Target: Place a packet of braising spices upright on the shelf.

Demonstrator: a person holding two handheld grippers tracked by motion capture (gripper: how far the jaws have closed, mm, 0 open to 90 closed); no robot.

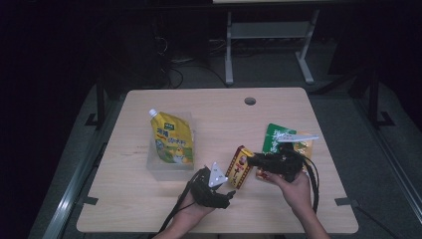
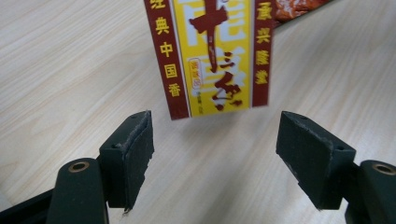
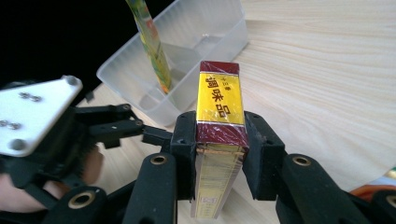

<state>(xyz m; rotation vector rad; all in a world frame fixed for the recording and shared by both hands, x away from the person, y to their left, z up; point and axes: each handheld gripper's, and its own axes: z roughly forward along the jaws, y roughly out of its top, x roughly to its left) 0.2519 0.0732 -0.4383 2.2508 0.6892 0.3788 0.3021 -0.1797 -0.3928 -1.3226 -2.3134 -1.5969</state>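
Red and yellow seasoning box (image 3: 218,140) is clamped between the pads of my right gripper (image 3: 219,154), lifted above the wooden table (image 1: 278,107). My left gripper (image 2: 217,154) stands wide open, holding nothing, just below the box.

From the high view we look forward and down on the whole worktop (image 1: 149,209), from above the person's side and quite far. The left gripper view sits very near, low over the wood, and looks along its own two jaws to the red and yellow box (image 2: 212,56) just ahead of them. The right gripper view is also very close and faces along its jaws, across the same box (image 3: 218,121), to the clear tub (image 3: 187,51) beyond. All three views share this box; the right gripper view and the high view share also the left gripper (image 3: 159,136).
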